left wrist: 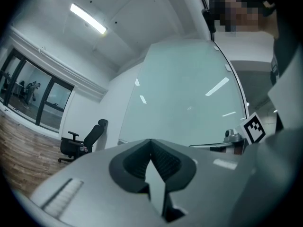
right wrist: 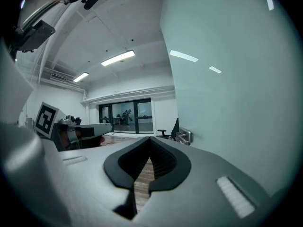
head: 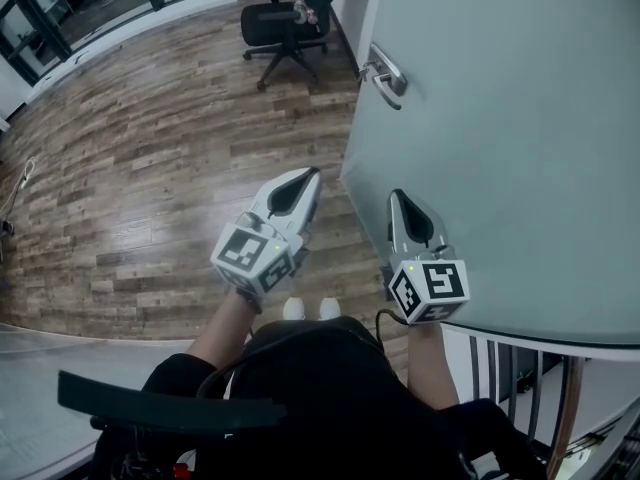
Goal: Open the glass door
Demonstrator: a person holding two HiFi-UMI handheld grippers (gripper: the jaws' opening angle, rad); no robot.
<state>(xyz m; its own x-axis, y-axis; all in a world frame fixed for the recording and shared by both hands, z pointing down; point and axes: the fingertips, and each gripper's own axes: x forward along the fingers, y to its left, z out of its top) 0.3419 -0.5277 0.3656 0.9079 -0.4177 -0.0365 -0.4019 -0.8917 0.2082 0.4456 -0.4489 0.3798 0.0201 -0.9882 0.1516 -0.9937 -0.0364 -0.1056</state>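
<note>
Since left gripper (head: 308,175) and right gripper (head: 398,195) hang closed and empty, short of the handle (head: 386,74) — risk: shut jaws skid off it, glass door (head: 510,138) unmoved.

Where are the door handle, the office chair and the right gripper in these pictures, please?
door handle (head: 385,78): head view, on the metal lever.
office chair (head: 282,24): head view, on the black seat.
right gripper (head: 399,198): head view, at the tips of its closed jaws.

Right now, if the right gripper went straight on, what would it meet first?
Likely nothing near: the right gripper aims along the glass door, just left of its handle; depth unclear.
</note>
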